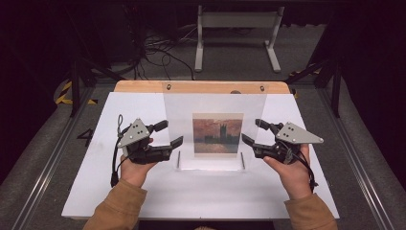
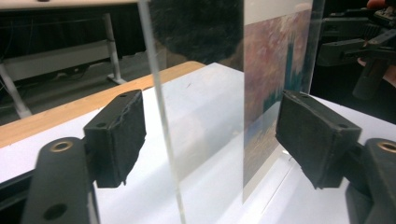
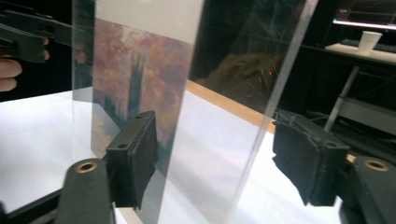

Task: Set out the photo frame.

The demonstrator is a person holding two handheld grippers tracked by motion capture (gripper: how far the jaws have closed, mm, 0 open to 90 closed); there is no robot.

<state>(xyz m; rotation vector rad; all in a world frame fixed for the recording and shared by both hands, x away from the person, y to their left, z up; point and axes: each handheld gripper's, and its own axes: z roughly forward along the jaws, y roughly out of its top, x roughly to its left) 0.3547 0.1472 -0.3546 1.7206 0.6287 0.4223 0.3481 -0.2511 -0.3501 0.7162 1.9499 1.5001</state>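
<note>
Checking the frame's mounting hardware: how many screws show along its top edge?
2: one screw near the clear frame's top left corner, another screw near its top right. Others may be hidden.

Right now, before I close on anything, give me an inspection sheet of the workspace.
Surface: white tabletop with a wooden strip along the far edge.
Job's things: clear acrylic frame standing upright at the centre, holding a painting print.
Clutter: nothing seen on the table.
Grippers: left gripper open, its jaws either side of the frame's left edge, not touching; right gripper open, likewise at the frame's right edge.
Cables: black cable trailing from the left gripper; tangled cables on the floor beyond.
Surroundings: grey floor, white stand legs, a paper cup on a side bench.
</note>
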